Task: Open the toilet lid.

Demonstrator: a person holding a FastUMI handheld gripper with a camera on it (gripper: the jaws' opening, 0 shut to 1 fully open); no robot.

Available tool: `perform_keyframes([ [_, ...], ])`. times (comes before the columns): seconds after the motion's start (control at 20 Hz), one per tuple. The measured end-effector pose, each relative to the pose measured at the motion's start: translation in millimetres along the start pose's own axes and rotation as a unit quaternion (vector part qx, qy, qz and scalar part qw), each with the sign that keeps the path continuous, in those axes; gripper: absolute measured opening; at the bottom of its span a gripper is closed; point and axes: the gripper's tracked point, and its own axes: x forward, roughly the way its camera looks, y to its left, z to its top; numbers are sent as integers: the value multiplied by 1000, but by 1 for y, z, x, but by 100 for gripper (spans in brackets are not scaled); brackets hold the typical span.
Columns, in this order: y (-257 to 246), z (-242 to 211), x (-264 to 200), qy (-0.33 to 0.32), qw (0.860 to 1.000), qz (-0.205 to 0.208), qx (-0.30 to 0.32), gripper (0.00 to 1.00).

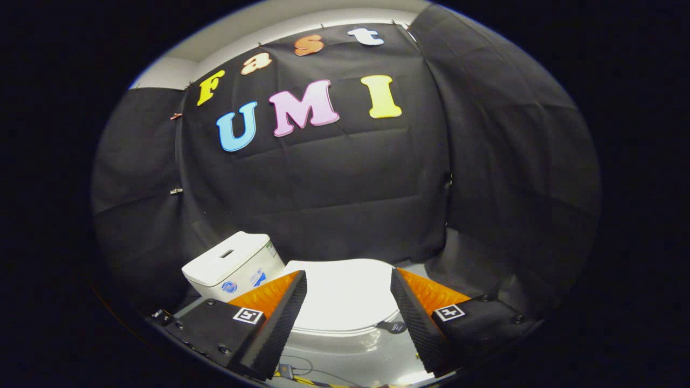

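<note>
Two fingers of my gripper stand spread wide, holding nothing, their ridged black pads facing each other across a broad gap. Between them and just ahead lies the toilet lid, white, glossy and still down flat on the bowl, whose pale rim curves beneath my fingertips. The cistern sits beyond my left finger, at the hinge end of the lid as far as I can judge, so the free edge of the lid should be the one nearest me.

I take the lid for hard moulded plastic: stiff, fairly light, and slick under the glare, so a pinch on its flat top would slide off. I would rather hook one fingertip under the front lip, or nip the lip between both pads, and swing it up about the hinge. The ridges on the pads ought to help against the gloss. A small dark tab rests on the lid's near edge by my right finger; what it is I cannot tell, though it may offer a hold. Lifted too fast, the lid could knock against the cistern, so I would ease it back.
</note>
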Motion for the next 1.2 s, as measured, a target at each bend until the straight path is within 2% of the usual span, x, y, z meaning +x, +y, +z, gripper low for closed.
perform_keyframes([
  [0.25, -32, -53, 24, 66, 995, -4, 80, 99],
  [0.55, -67, -107, 72, 131, 980, -16, 151, 99],
  [0.95, -158, -181, 111, 190, 946, -75, 252, 99],
  [1.05, -167, -196, 120, 201, 934, -72, 286, 99],
  [1.2, -155, -213, 128, 220, 917, -37, 330, 96],
])
